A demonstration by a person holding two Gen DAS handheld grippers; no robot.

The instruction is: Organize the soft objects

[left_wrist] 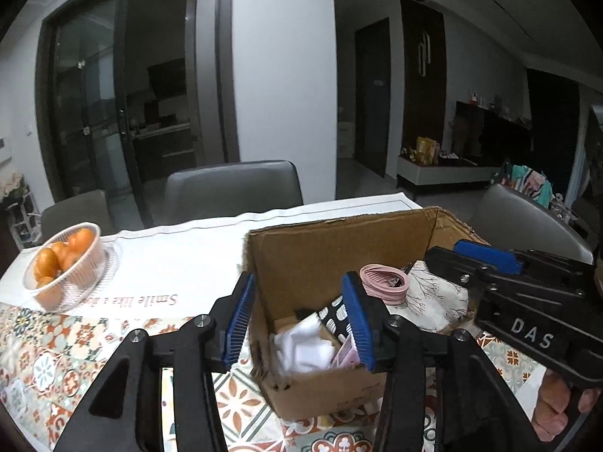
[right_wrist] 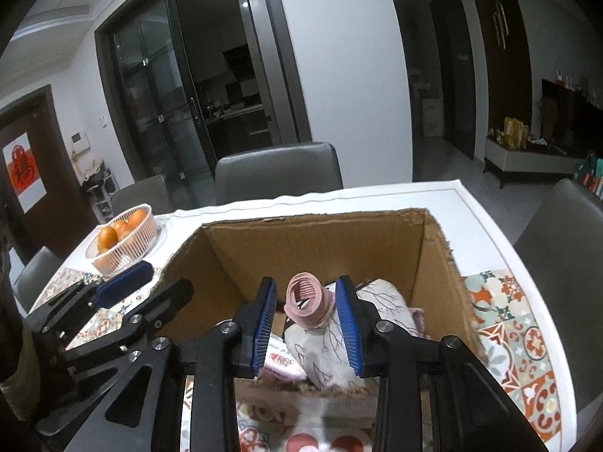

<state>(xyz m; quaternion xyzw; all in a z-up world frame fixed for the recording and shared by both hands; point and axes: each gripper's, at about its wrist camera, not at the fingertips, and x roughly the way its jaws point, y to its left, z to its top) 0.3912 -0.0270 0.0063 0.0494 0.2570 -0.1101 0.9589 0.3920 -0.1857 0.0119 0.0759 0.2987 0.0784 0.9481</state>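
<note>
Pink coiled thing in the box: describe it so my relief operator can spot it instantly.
Start at the open cardboard box on the patterned tablecloth. Inside, toward its right side, a white cloth bundle printed with dark branches lies heaped. The pink coil rests on top of that bundle, ahead of the right gripper: a dusty-pink stack of ribbed rings, the only round pink item among flat packets and fabric.

Open cardboard box (right_wrist: 316,241), pink coiled band (right_wrist: 307,297) atop floral pillow (right_wrist: 373,297) inside, white cloth (left_wrist: 305,346) — perhaps tissue — alongside.

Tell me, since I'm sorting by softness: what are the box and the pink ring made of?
The open brown box looks like matte corrugated cardboard, with frayed torn edges. The pink ribbed ring seems rubbery or silicone, though its look leaves that open.
</note>
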